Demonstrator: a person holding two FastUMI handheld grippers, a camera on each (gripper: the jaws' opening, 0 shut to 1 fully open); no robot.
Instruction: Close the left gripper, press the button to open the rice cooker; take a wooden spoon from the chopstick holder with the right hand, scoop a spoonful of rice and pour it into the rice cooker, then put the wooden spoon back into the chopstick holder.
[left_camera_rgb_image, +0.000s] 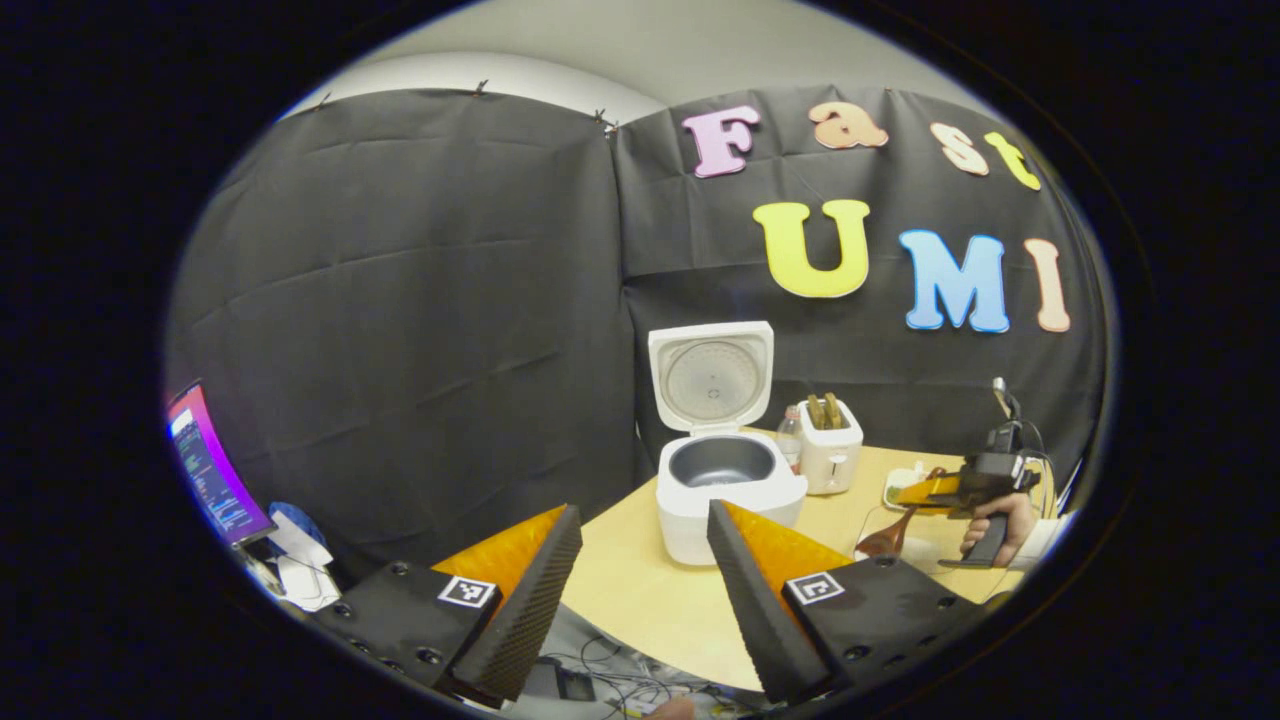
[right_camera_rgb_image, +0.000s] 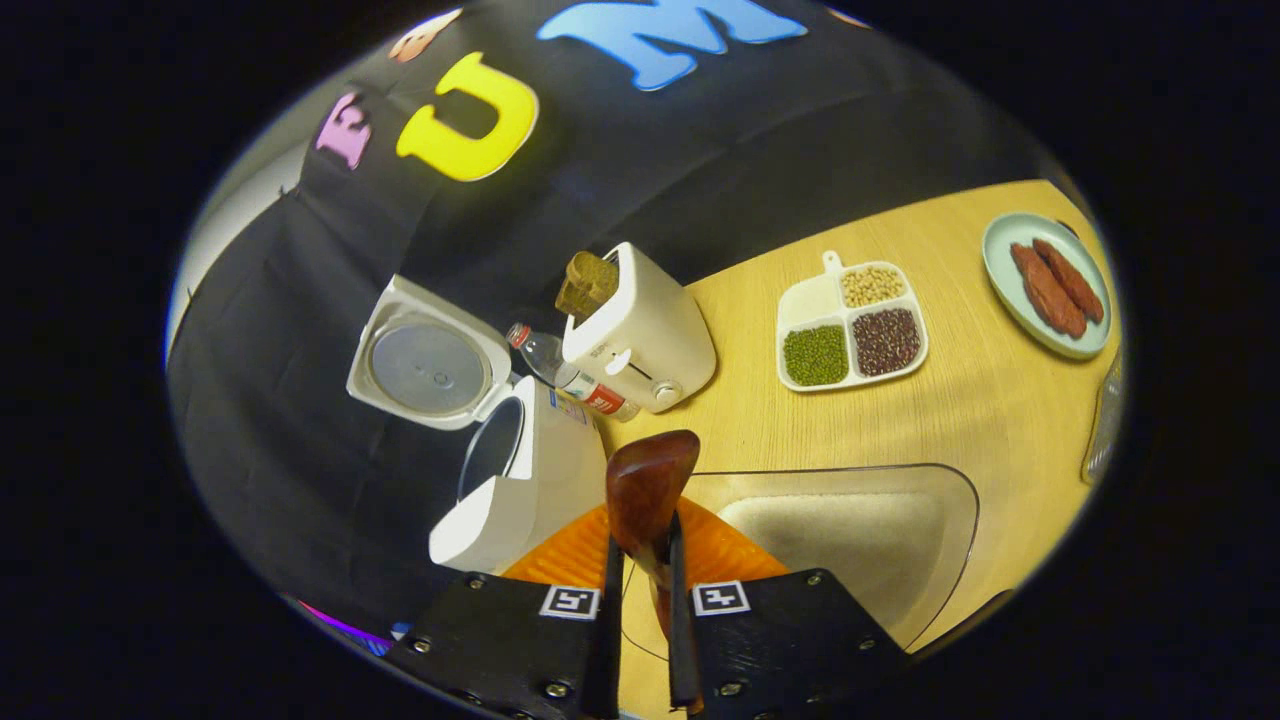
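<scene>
Holding the wooden spoon (right_camera_rgb_image: 650, 487) by its handle, the right hand-held gripper (right_camera_rgb_image: 641, 560) had both fingers pressed together on it, the bowl of the spoon pointing forward past the fingertips. In the right gripper view the spoon bowl sat above the near edge of a clear container of rice (right_camera_rgb_image: 860, 540) on the tabletop (right_camera_rgb_image: 980, 410), with the white rice cooker (right_camera_rgb_image: 520, 480) just to its left; whether the bowl carried any rice could not be told. The cooker lid (right_camera_rgb_image: 428, 358) stood open and the dark inner pot showed.

Behind the cooker stood a white toaster (right_camera_rgb_image: 645, 335) with a slice of bread (right_camera_rgb_image: 588, 283) in its slot, and a plastic bottle (right_camera_rgb_image: 565, 372) lay between toaster and cooker. Farther right: a divided tray of beans (right_camera_rgb_image: 850, 322) and a pale plate with sausages (right_camera_rgb_image: 1048, 285).

Left gripper view: the left hand-held gripper (left_camera_rgb_image: 645, 560) had its fingers spread well apart, holding nothing, aimed at the open rice cooker (left_camera_rgb_image: 722, 470) from the tabletop's (left_camera_rgb_image: 640, 600) near edge. The right hand-held gripper (left_camera_rgb_image: 915, 495) appeared at the right, gripped by a hand (left_camera_rgb_image: 1000, 525), with the wooden spoon (left_camera_rgb_image: 888, 540) hanging bowl-down from it over the tabletop. A lit monitor (left_camera_rgb_image: 205, 465) stood at far left.
</scene>
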